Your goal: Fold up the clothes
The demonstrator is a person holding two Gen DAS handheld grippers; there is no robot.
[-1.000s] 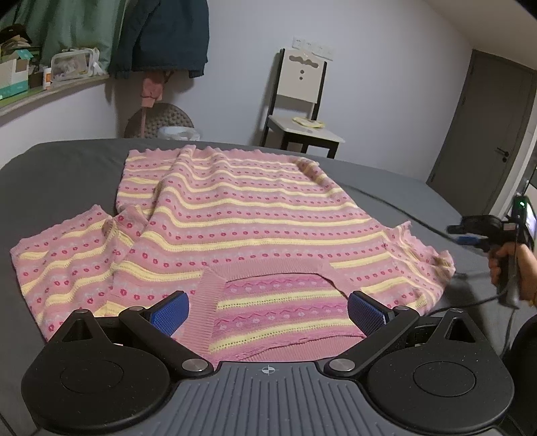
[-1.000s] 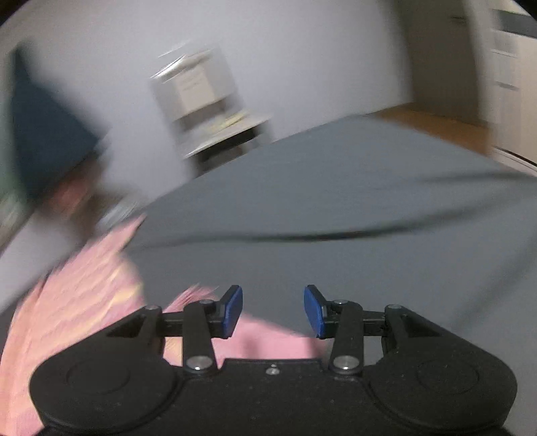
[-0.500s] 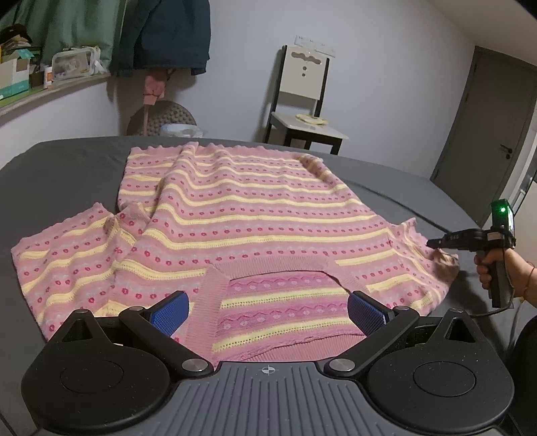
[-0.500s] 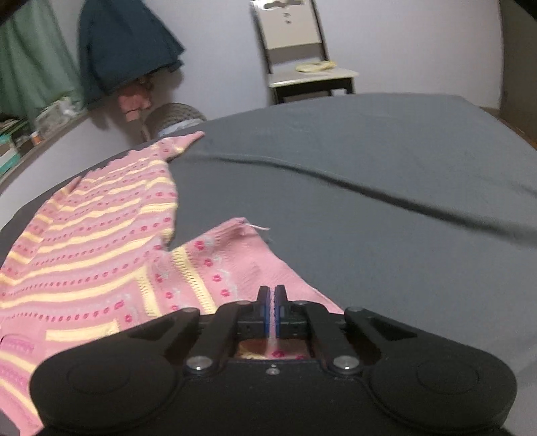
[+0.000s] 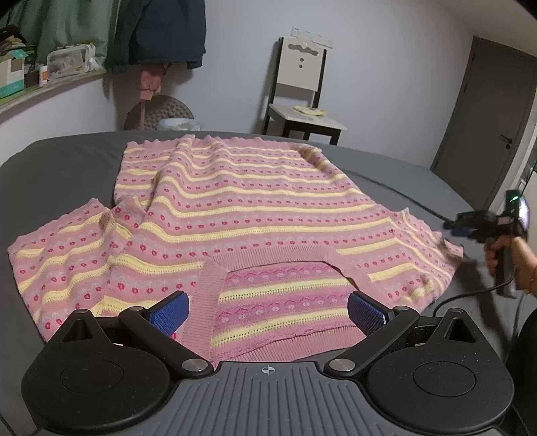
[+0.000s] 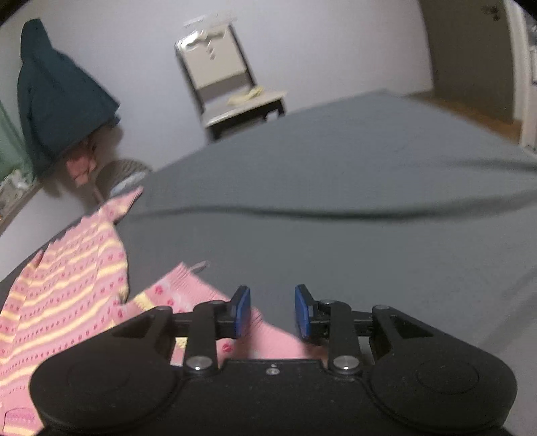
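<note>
A pink sweater (image 5: 241, 208) with yellow stripes lies spread flat on the grey bed (image 5: 60, 161), neckline toward me. My left gripper (image 5: 268, 313) hovers low over the collar, wide open, its blue pads on either side of the neck opening. In the left wrist view a hand holds my right gripper (image 5: 451, 228) just off the sweater's right sleeve (image 5: 419, 255). The blurred right wrist view shows that gripper (image 6: 272, 310) open, with the sleeve end (image 6: 188, 295) lying under and behind its left pad. Nothing is gripped.
A dark cable (image 5: 402, 198) runs across the bed to the right of the sweater. Beyond the bed stand a white chair (image 5: 302, 97), a round woven basket (image 5: 157, 112) and a grey door (image 5: 493, 110). Jackets (image 5: 157, 30) hang over a cluttered shelf at the left.
My right gripper was shut at the sleeve edge half a second ago and is open now, tilted up and drawn slightly off the sleeve. The left gripper has hardly moved.
</note>
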